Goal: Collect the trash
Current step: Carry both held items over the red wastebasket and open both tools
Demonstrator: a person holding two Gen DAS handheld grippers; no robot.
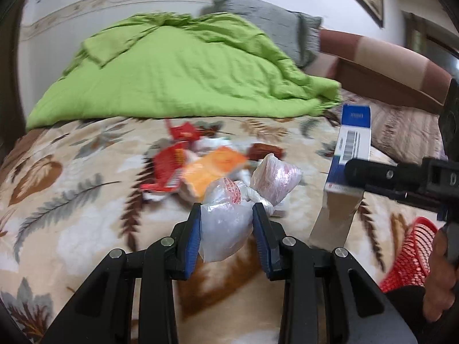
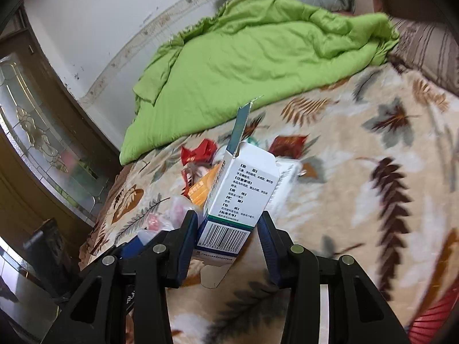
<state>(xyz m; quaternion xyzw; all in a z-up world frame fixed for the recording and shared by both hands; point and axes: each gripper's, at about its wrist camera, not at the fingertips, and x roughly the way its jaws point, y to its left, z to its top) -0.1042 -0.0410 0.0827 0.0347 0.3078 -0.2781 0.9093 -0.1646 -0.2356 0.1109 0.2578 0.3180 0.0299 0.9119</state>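
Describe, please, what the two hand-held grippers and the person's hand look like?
Both the left hand-held gripper and the right hand-held gripper have black angular linkage frames with round silver pivot pins and blue ribbed pads on the fingers. The right one shows a white letter D on its black body in the left view. The hand is bare, with a dark sleeve cuff.

The wrappers (image 1: 183, 169) heaped on the bed (image 1: 86, 200) are smeared by blur in the left wrist view, and their print cannot be read. Part of the pile is covered by the plastic bag (image 1: 226, 223). The red basket (image 1: 407, 255) is cut off by the right edge and partly hidden behind the person's hand (image 1: 441, 272). In the right wrist view, the heap is largely hidden by the box (image 2: 241, 195), and only a red sliver of the basket (image 2: 430, 324) is shown.
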